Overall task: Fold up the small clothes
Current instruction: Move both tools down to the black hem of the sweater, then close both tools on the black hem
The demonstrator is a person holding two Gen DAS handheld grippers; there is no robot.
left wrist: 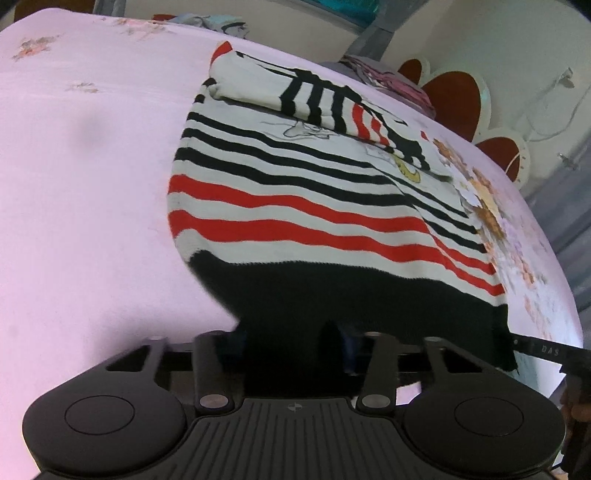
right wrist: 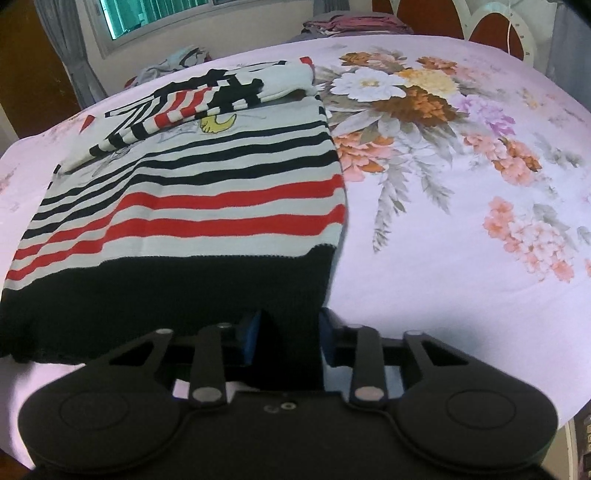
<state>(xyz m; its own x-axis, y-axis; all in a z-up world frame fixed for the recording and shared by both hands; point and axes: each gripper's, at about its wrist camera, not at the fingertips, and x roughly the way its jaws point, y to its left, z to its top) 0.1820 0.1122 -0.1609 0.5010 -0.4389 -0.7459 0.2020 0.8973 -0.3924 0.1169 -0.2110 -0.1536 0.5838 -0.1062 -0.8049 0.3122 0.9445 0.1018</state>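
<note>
A small knitted sweater (left wrist: 295, 199) with black, red and white stripes and a black hem lies on the pink floral bedsheet (left wrist: 92, 184). Its sleeves are folded across the chest. My left gripper (left wrist: 295, 343) is shut on the black hem at its left part, and the cloth hides the fingertips. In the right wrist view the same sweater (right wrist: 192, 199) lies to the left, and my right gripper (right wrist: 288, 332) is shut on the hem's right corner. The hem is lifted slightly off the sheet at both grippers.
Piles of other clothes lie at the far edge of the bed (left wrist: 221, 24) (right wrist: 354, 20). A red and white headboard (left wrist: 458, 99) stands at the far right. A large flower print (right wrist: 406, 103) covers the sheet right of the sweater.
</note>
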